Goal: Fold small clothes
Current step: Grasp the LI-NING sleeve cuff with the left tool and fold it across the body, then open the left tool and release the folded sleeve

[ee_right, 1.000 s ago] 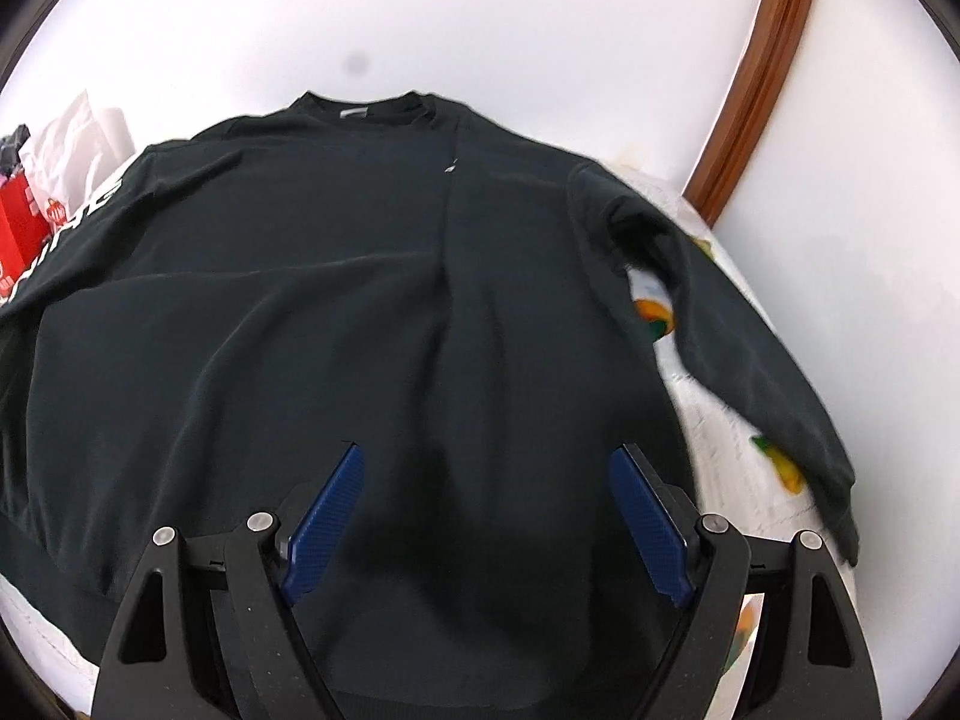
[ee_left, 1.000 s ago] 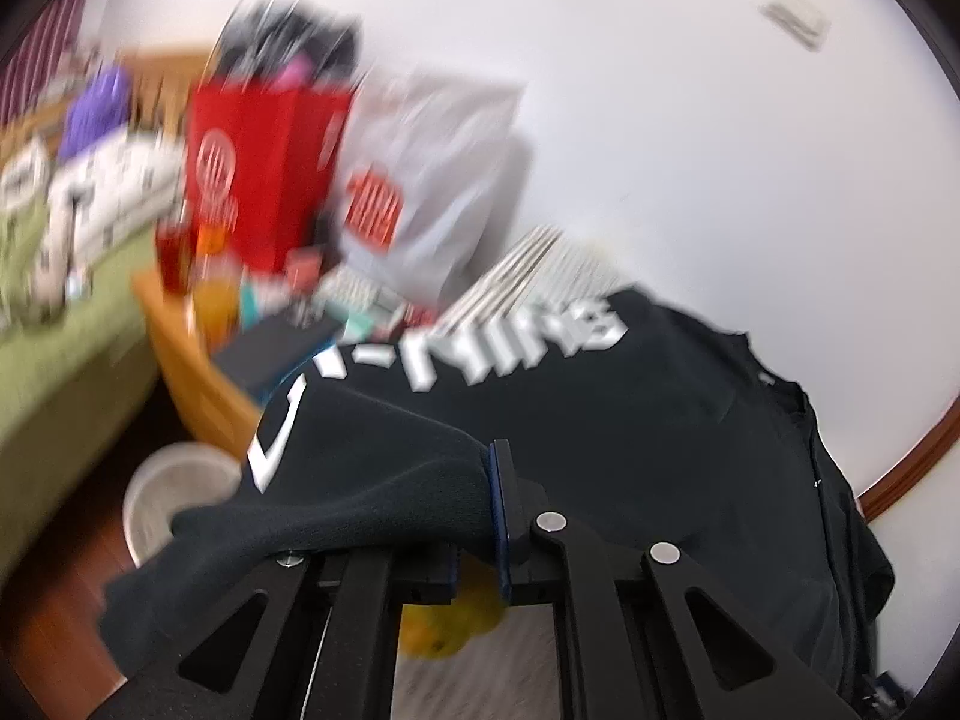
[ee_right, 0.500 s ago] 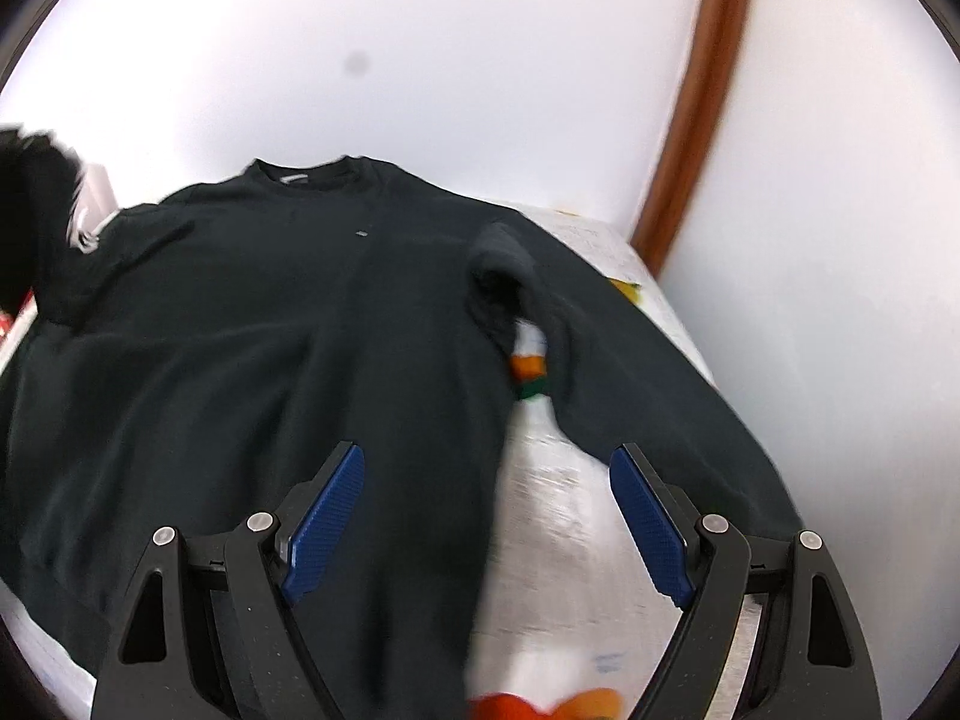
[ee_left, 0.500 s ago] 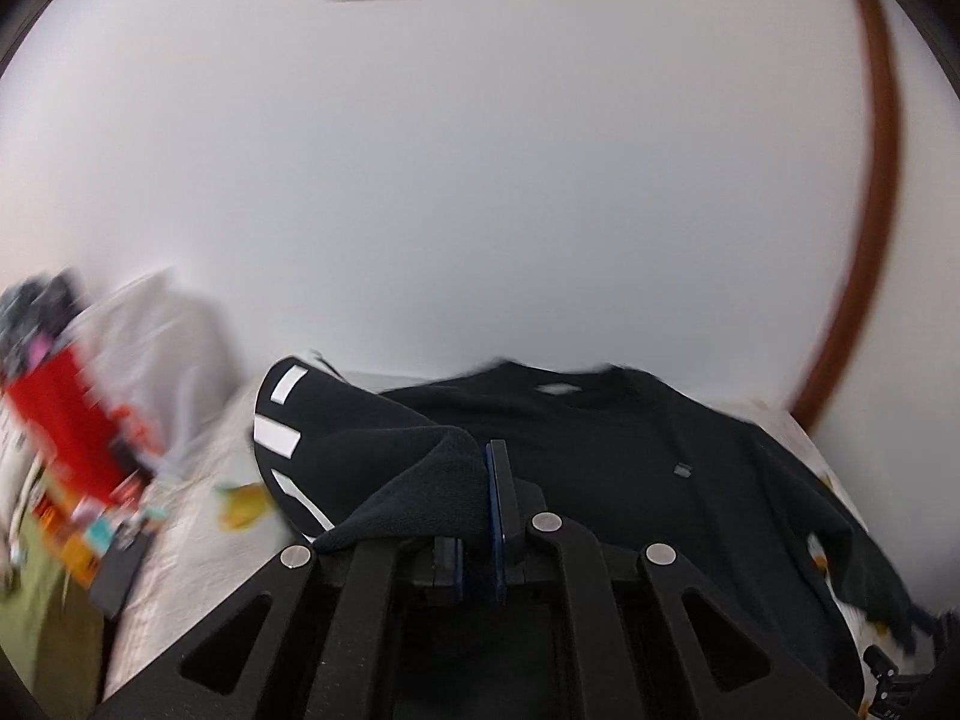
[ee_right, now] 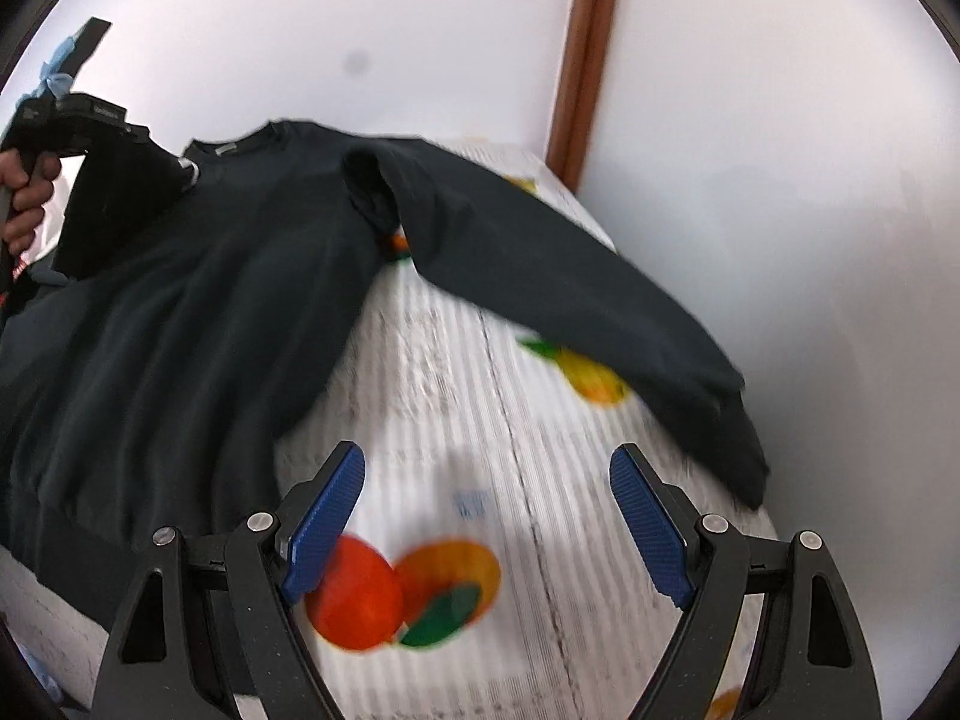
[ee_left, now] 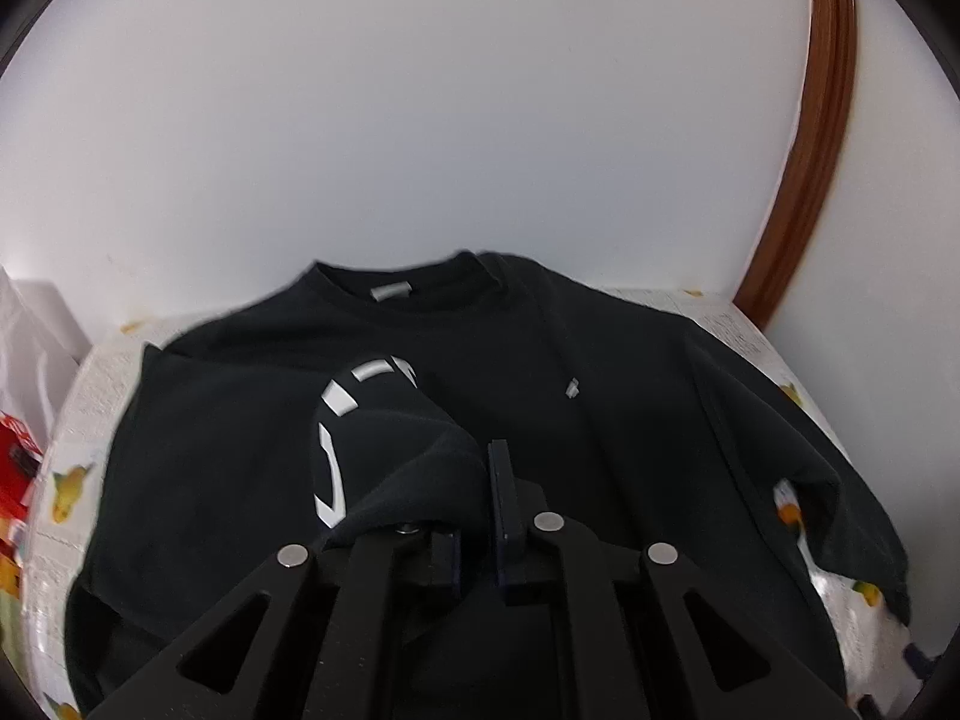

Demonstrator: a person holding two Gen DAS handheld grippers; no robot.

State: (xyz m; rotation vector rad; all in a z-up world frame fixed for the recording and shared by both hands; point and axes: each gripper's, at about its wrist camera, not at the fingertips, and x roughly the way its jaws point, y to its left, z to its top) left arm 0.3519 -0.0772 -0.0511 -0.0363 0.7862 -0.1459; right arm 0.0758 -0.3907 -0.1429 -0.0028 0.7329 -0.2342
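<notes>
**Left wrist view: sleeve cuff in slackening jaws over the sweatshirt**

Left wrist view shows the left gripper point(ee_left: 477, 498) with its jaws just starting to part, the black sleeve cuff point(ee_left: 414, 474) between them, carried over the chest of the black sweatshirt point(ee_left: 630, 396). The sweatshirt lies spread on a fruit-print tablecloth point(ee_right: 480, 396) against a white wall point(ee_left: 420, 120). The right gripper point(ee_right: 486, 516) stands wide apart and empty above bare cloth, near the other sleeve point(ee_right: 570, 294).
</notes>
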